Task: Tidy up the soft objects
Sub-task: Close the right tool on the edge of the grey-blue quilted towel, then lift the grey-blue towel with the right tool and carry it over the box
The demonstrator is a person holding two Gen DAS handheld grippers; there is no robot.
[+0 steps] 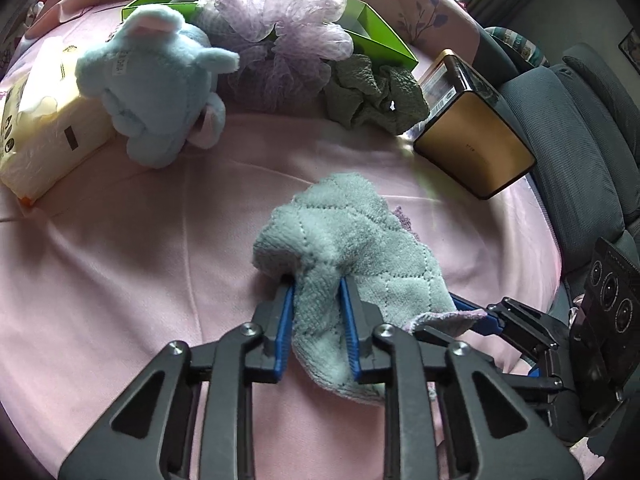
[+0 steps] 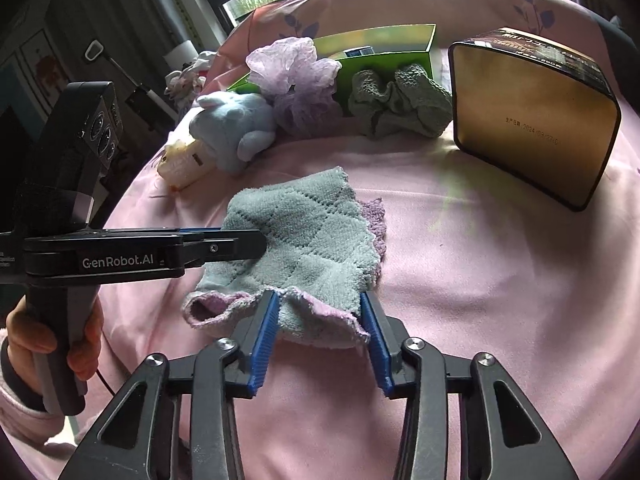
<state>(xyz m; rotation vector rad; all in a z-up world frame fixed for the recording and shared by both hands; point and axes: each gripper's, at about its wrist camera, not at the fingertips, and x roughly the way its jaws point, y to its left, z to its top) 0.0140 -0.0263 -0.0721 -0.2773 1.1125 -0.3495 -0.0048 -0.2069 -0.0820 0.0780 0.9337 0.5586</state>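
A grey quilted cloth (image 1: 344, 232) with a lilac underside lies crumpled on the pink sheet (image 1: 140, 260). My left gripper (image 1: 317, 284) is shut on a bunched fold at the cloth's near edge. In the right wrist view that left gripper (image 2: 256, 244) comes in from the left and pinches the grey cloth (image 2: 312, 240) at its left side. My right gripper (image 2: 319, 298) holds the cloth's near frilled edge, the fold filling the fairly wide gap between its blue pads (image 2: 266, 336). In the left wrist view the right gripper (image 1: 476, 314) sits at the cloth's right corner.
Behind the cloth sit a blue plush bunny (image 1: 160, 80), a lilac mesh pouf (image 1: 280, 28), a dark crumpled cloth (image 1: 376, 96) and an open green box (image 1: 380, 36). A gold tin (image 2: 532, 120) lies at right, a tissue pack (image 1: 44, 120) at left. A hand (image 2: 40, 340) grips the left handle.
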